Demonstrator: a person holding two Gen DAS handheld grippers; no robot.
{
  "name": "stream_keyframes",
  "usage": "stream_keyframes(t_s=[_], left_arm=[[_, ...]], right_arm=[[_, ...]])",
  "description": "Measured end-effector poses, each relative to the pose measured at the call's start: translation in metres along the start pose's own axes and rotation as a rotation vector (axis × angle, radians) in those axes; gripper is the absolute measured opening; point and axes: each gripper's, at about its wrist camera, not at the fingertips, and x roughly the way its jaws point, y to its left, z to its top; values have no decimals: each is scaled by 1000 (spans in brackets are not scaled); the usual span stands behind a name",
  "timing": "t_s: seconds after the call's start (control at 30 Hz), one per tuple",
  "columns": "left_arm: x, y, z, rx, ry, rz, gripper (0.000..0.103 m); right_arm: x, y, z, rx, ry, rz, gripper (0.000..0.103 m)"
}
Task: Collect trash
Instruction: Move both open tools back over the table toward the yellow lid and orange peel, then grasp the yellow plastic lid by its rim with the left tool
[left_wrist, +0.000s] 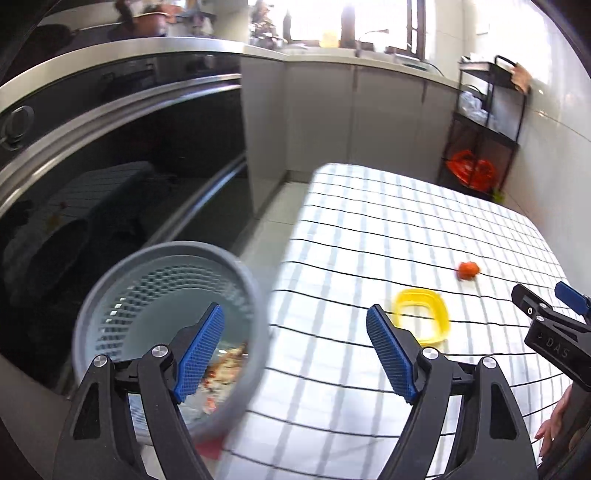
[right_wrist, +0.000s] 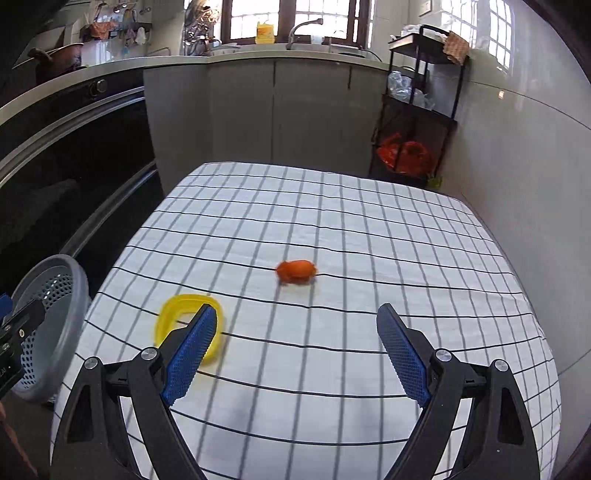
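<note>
Right wrist view: orange scrap mid-table, far from edges.

We hold the left hand-held gripper and right hand-held gripper side by side, angled downward, jaws spread wide, nothing between them.

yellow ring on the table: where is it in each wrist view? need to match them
Left wrist: yellow ring lies right of centre, low, just beyond the right finger of the left gripper, on the checked tablecloth.
Right wrist: yellow ring lies lower left, partly behind the left finger of the right gripper.
Shared landmark: the orange scrap, farther out on the cloth than the ring in both views.
</note>
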Motion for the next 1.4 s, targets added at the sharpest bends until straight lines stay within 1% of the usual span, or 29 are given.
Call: stream_keyframes(t_s=[0.1, 0.17, 0.27, 0.37, 0.47, 0.67, 0.83, 1.07, 1.1, 1.13, 1.17, 1.2, 1.23, 1.27, 1.4], left_arm=[[14, -35, -2, 36, 26, -33, 81], [24, -57, -3, 65, 43, -42, 84], [40, -82, -5, 93, 83, -62, 87], [56, -97, -7, 100, 127, -87, 89], [70, -110, -11, 102, 161, -97, 90], [95, -124, -15, 98, 224, -109, 92], [106, -127, -15, 101, 237, -95, 93], [123, -128, -16, 87, 270, -92, 93], [124, -127, -17, 87, 264, -89, 92], [123, -128, -17, 90, 255, -85, 89], [122, -128, -17, 95, 246, -84, 83], [120, -128, -17, 98, 239, -88, 80], [119, -127, -17, 102, 231, -92, 72], [118, -127, -16, 105, 229, -95, 69], [116, -121, -14, 99, 225, -106, 67]], right_arm=[[1, -29, -1, 24, -4, -30, 84], [3, -46, 0, 49, -7, -40, 84], [7, -68, 0, 97, 12, -28, 84], [8, -82, 3, 136, 13, -18, 84], [8, -91, 6, 171, 8, 0, 84], [10, -99, 12, 218, 9, 46, 84], [14, -97, 13, 220, 22, 68, 84], [20, -93, 15, 215, 31, 78, 84], [21, -93, 16, 214, 33, 79, 84], [22, -93, 16, 215, 36, 80, 84], [24, -93, 16, 215, 38, 82, 84], [25, -92, 16, 215, 40, 82, 84], [26, -92, 16, 216, 42, 83, 84], [27, -91, 15, 216, 44, 85, 84], [33, -87, 14, 209, 51, 88, 84]])
